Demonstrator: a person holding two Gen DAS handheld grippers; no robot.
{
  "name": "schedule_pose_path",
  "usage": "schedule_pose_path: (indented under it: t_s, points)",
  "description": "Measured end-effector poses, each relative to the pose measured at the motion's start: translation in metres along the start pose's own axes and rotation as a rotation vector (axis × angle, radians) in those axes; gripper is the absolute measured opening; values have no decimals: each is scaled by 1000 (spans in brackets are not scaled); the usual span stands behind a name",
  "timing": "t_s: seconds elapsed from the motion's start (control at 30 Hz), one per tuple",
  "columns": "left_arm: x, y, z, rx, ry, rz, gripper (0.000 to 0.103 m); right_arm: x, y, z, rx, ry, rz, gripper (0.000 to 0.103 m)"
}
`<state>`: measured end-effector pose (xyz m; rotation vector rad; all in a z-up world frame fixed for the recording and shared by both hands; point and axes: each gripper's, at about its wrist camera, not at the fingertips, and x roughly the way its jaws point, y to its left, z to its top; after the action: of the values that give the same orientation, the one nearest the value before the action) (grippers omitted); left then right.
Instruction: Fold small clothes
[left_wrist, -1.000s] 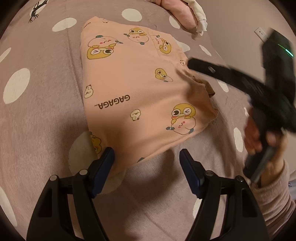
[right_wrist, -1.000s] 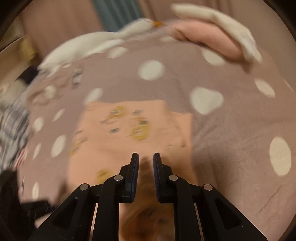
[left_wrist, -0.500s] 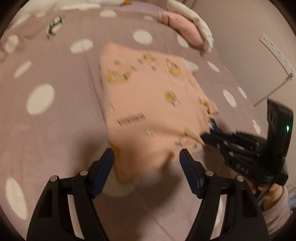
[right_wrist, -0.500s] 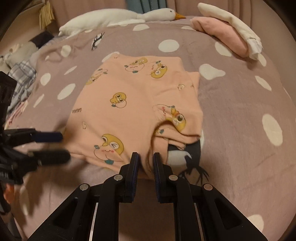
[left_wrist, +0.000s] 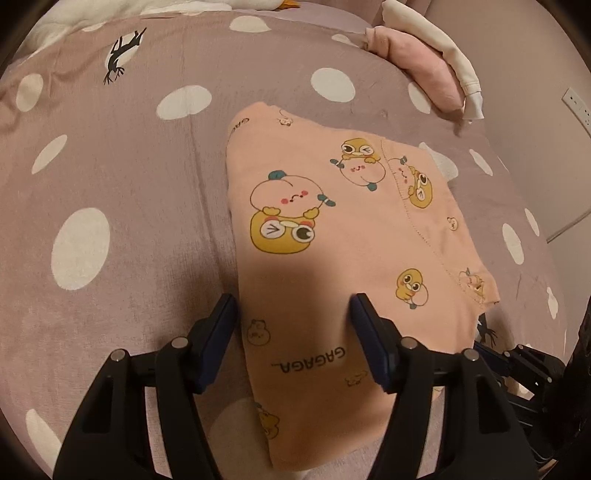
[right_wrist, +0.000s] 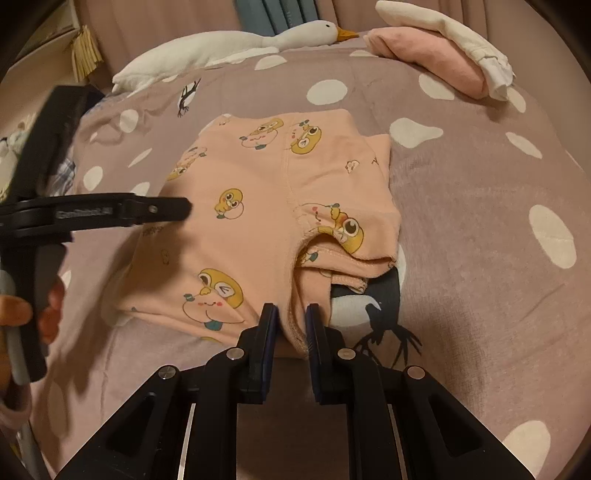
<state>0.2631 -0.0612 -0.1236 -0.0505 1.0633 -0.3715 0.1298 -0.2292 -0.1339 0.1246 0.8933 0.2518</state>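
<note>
A small peach garment (left_wrist: 332, 240) printed with yellow cartoon ducks lies folded on the mauve polka-dot bedspread (left_wrist: 122, 206). My left gripper (left_wrist: 293, 319) is open and hovers just above the garment's near edge, one finger on each side of its left border. In the right wrist view the garment (right_wrist: 258, 206) lies ahead and my right gripper (right_wrist: 290, 323) is shut on a pinched fold of its near hem. The left gripper (right_wrist: 162, 210) also shows there, at the garment's left side. The right gripper's fingers (left_wrist: 487, 360) show at the lower right of the left wrist view.
A pile of folded pink and white clothes (right_wrist: 443, 51) lies at the far right of the bed. A white goose plush (right_wrist: 229, 44) lies along the far edge. A checked cloth (right_wrist: 62, 173) lies at the left. A wall socket (left_wrist: 576, 107) is on the right.
My left gripper has moved forward over the garment's near edge. My right gripper has closed in on the garment's hem and now pinches it.
</note>
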Motion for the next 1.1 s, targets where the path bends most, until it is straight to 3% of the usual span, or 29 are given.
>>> schedule_pose_path:
  t_s: [0.27,0.4,0.57,0.73,0.87,1.1]
  points:
    - [-22,3,-13,37,-27,21,68,-3,-5,2,34,-12,19,16]
    - [-29,7,-23,30,-26,31,75,-11,-11,0,84,-26,24,37]
    - [-31,14,-30,11,-8,41,83,-19,-22,-3,150,-31,40,40]
    - [-22,18,-32,-18,45,4,90,-24,-38,-5,262,-46,98,59]
    - [-17,21,-32,-32,53,10,98,-21,-52,-2,358,-49,173,61]
    - [-5,25,-25,-73,73,-47,102,-3,-66,10,439,-31,207,66]
